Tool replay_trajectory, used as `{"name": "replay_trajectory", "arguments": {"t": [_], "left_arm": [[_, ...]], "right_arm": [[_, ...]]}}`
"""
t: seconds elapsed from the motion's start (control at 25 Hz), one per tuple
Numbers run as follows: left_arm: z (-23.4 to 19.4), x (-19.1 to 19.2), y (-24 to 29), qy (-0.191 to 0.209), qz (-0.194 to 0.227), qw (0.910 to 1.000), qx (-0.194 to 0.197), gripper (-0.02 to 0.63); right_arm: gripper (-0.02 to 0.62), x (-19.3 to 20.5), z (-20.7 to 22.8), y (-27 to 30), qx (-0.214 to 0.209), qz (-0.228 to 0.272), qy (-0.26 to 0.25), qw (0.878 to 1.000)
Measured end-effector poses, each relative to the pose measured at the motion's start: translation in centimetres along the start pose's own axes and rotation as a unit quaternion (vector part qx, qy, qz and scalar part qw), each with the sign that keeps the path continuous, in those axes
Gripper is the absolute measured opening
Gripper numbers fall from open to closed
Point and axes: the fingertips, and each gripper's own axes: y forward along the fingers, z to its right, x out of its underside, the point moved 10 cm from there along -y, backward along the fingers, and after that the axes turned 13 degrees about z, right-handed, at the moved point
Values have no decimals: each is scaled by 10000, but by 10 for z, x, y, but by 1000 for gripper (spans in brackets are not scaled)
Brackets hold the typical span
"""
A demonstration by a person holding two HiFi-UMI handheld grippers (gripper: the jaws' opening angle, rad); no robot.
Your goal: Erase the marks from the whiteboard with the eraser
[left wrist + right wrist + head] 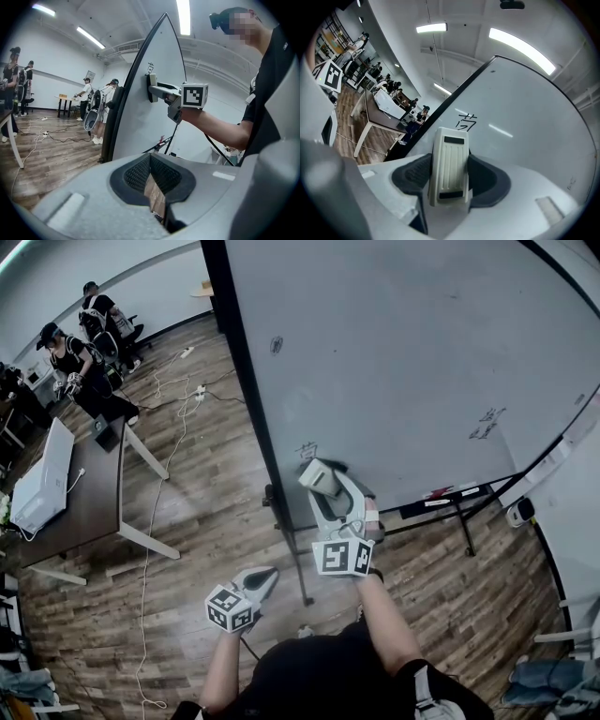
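Observation:
The big whiteboard (403, 352) stands upright in front of me. It carries a small black mark (307, 450) near its left edge, another mark (277, 345) higher up and a scribble (487, 423) at the right. My right gripper (323, 479) is shut on the white eraser (319, 476), which it holds at the board just below the small mark. In the right gripper view the eraser (450, 166) sits between the jaws with the mark (468, 122) just above it. My left gripper (265, 576) hangs low and away from the board, shut and holding nothing.
The board's black frame and stand leg (281, 521) reach the wooden floor. Its tray (450, 495) holds markers. A table (89, 507) with a white device (42, 479) stands at left, cables (155, 493) trail over the floor, and people (80, 362) work at the back left.

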Motion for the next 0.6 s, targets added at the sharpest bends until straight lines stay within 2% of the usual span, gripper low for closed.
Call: {"name": "replay_trajectory", "arguments": {"t": [0.16,0.6], "left_arm": [[1,-7,7,62,56,10000,13,11],[2,-6,9,-4,130,9998,-171,11]], "right_arm": [[244,1,3,0,-122,44,167,9998],[253,6,21,1,-912,230,745,9928]]}}
